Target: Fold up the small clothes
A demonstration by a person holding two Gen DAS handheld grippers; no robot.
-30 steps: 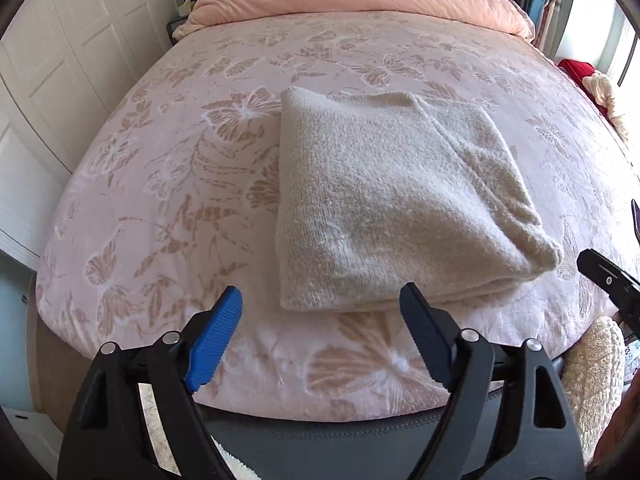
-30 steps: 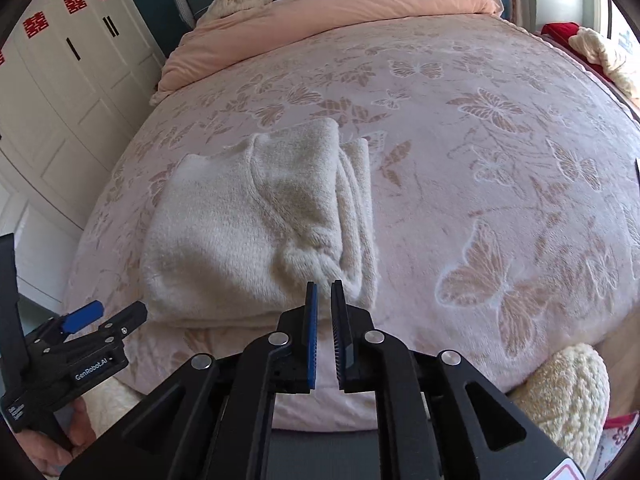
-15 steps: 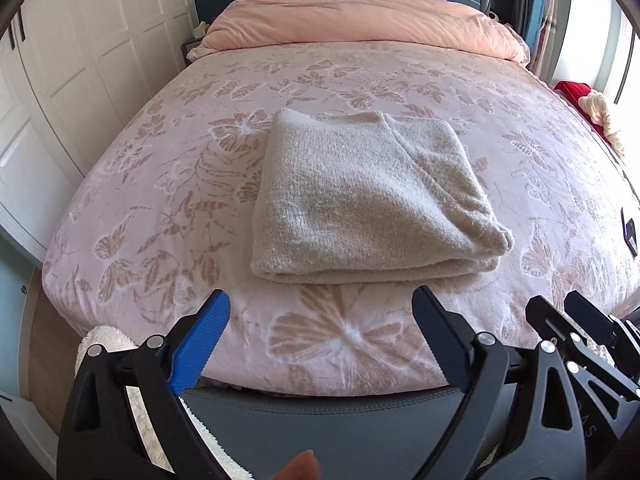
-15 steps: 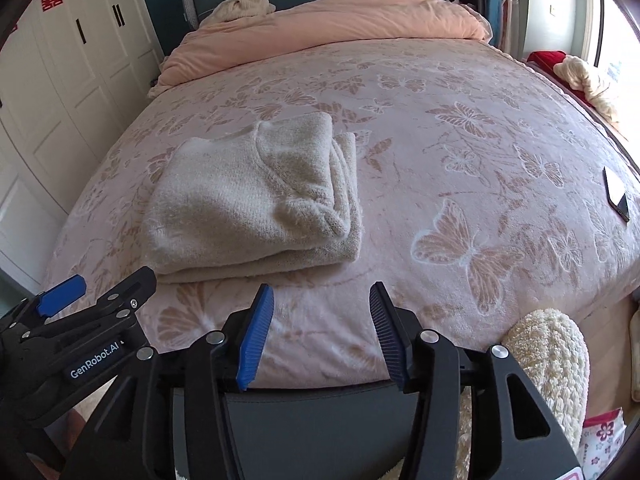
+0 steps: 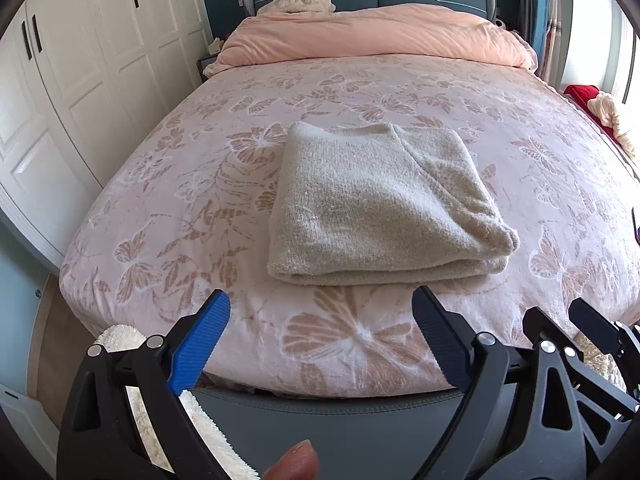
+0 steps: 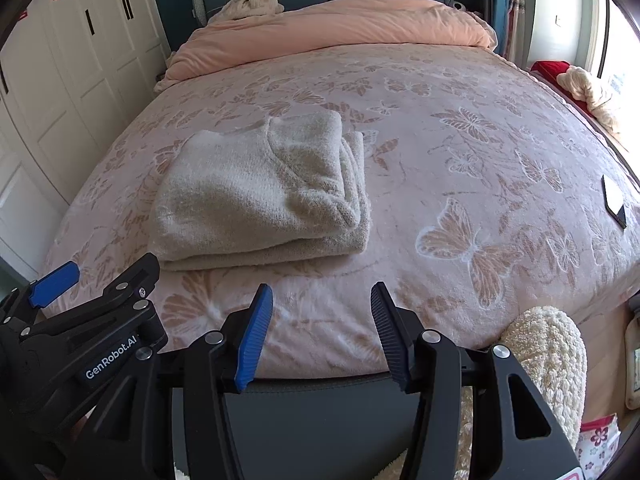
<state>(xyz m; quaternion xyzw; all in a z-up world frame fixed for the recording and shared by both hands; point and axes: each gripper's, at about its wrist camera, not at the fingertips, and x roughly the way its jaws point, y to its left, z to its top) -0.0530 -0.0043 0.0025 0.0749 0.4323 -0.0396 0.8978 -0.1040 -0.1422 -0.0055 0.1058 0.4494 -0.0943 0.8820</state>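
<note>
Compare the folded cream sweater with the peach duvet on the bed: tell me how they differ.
The folded cream sweater is a fuzzy, off-white knit; the peach duvet is smooth and peach.
The sweater is a compact, squared stack of layers; the duvet is a long, puffy heap.
The sweater lies near the foot of the bed, toward the grippers; the duvet is bunched across its head end.
Both rest on the butterfly-patterned bedspread, and neither is gripped.

Bare bedspread point(image 5: 168, 216) around folded sweater point(image 5: 380, 204)
</note>
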